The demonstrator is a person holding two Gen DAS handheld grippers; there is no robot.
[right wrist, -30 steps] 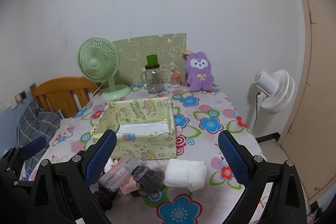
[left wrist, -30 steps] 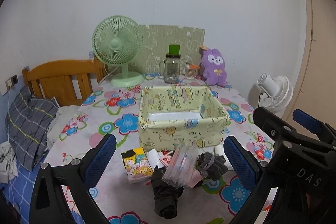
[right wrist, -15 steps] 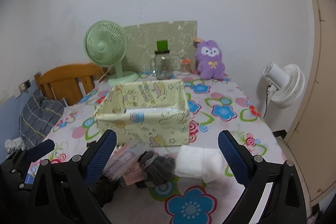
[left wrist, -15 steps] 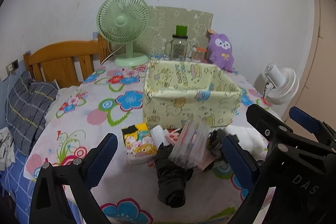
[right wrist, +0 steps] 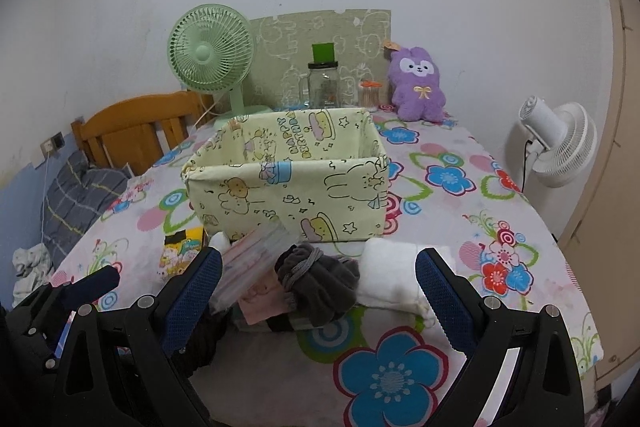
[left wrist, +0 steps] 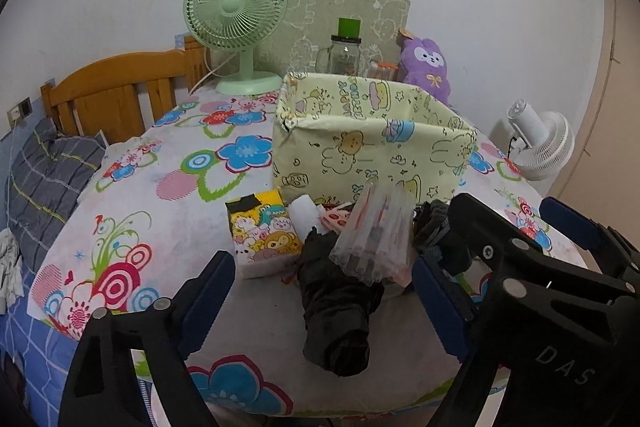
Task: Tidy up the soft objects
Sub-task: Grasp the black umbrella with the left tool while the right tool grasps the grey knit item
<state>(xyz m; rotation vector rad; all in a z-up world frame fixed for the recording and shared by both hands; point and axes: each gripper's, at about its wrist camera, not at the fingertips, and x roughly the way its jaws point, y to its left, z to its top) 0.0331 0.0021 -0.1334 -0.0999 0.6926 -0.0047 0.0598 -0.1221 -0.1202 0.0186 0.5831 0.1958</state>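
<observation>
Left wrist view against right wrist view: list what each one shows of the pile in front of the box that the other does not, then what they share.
Only the left wrist view shows the rolled black item full length, lying nearest the camera, and the whole cartoon-print pack.

Only the right wrist view shows the folded white cloth clearly, at the pile's right end, and the top of the dark grey bundle.

Both show the yellow fabric box, the clear plastic pouch and the green fan.
</observation>
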